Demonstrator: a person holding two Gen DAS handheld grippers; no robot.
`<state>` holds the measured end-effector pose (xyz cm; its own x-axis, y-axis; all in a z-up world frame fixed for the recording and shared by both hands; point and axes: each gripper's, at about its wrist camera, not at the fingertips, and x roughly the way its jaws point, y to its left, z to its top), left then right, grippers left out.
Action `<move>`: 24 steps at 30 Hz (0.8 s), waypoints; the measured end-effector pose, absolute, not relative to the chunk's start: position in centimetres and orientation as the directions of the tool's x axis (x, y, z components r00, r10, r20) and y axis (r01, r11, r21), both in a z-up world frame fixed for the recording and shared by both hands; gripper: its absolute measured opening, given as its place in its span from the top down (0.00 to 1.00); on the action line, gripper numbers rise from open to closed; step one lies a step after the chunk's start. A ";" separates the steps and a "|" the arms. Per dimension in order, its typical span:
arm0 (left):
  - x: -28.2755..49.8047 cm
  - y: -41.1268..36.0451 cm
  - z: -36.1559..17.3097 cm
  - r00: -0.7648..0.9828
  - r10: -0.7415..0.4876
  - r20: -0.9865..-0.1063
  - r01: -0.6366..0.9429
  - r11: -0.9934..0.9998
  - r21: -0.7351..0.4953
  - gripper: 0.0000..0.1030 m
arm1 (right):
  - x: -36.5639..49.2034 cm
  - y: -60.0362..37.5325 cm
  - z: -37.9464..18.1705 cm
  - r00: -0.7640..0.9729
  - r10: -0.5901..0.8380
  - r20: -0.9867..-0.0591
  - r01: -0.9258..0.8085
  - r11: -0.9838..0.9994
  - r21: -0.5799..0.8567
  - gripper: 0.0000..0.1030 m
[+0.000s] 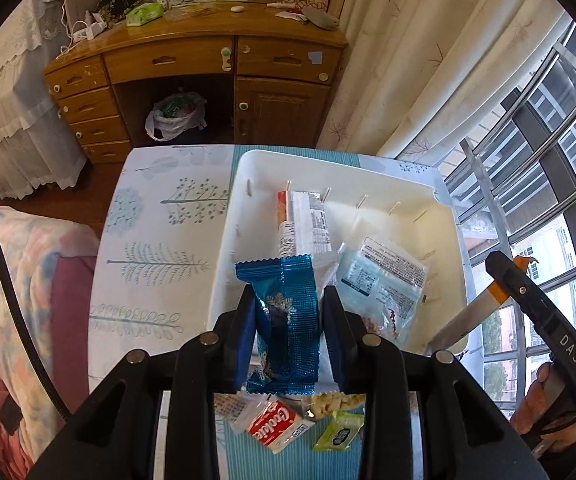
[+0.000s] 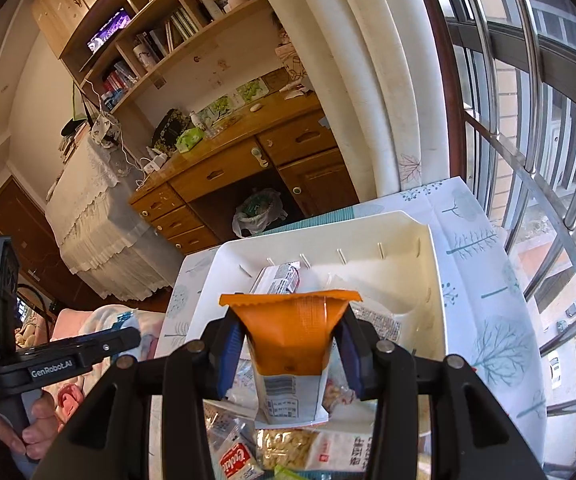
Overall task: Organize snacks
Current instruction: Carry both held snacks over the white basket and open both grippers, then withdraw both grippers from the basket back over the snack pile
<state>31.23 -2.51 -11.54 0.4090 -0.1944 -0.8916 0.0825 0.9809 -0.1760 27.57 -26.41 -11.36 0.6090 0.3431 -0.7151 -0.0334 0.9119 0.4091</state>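
Note:
My left gripper (image 1: 288, 304) is shut on a blue foil snack packet (image 1: 286, 320), held over the near edge of the white bin (image 1: 444, 216). Inside the bin lie a white and orange wrapped bar (image 1: 304, 224) and a clear pale-blue packet (image 1: 384, 276). My right gripper (image 2: 290, 336) is shut on an orange-topped white pouch (image 2: 292, 344), also above the bin's near side (image 2: 436, 280). Loose snacks lie on the table below: a red Cookies pack (image 1: 276, 426), a green sweet packet (image 1: 338, 432) and a bag of pale nuts (image 2: 288, 448).
The bin stands on a table with a tree-print cloth (image 1: 160, 248). A wooden desk (image 1: 208, 60) stands beyond, curtains and a barred window (image 1: 548, 160) to the right, a bed with a blanket (image 1: 16, 280) on the left. The other gripper and the hand holding it show at the frame edges.

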 end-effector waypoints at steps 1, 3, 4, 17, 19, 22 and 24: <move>31.4 -2.8 -11.8 0.403 -0.191 -0.895 0.078 0.982 -0.174 0.69 | 27.8 -26.5 -11.5 0.603 0.352 -0.716 -0.042 0.910 0.413 0.57; 31.5 -3.2 -12.4 0.386 -0.187 -0.904 0.067 0.982 -0.175 0.58 | 28.2 -26.8 -12.1 0.581 0.370 -0.725 -0.047 0.904 0.424 0.43; 31.6 -3.4 -12.7 0.378 -0.188 -0.907 0.061 0.982 -0.179 0.44 | 28.2 -27.0 -12.2 0.581 0.373 -0.723 -0.043 0.901 0.431 0.34; 29.5 -1.7 -12.1 0.391 -0.184 -0.902 0.034 0.982 -0.186 0.32 | 26.8 -28.0 -11.8 0.598 0.347 -0.722 -0.004 0.902 0.431 0.31; 28.8 -1.3 -11.8 0.396 -0.184 -0.900 0.038 0.982 -0.184 0.32 | 26.2 -28.1 -11.5 0.605 0.335 -0.722 0.004 0.906 0.423 0.30; 27.7 -0.4 -11.5 0.400 -0.189 -0.897 0.038 0.981 -0.190 0.32 | 24.9 -28.2 -11.0 0.619 0.312 -0.720 0.024 0.910 0.415 0.28; 26.7 0.1 -11.2 0.404 -0.195 -0.894 0.045 0.980 -0.194 0.32 | 24.0 -28.4 -10.7 0.628 0.299 -0.718 0.035 0.912 0.410 0.28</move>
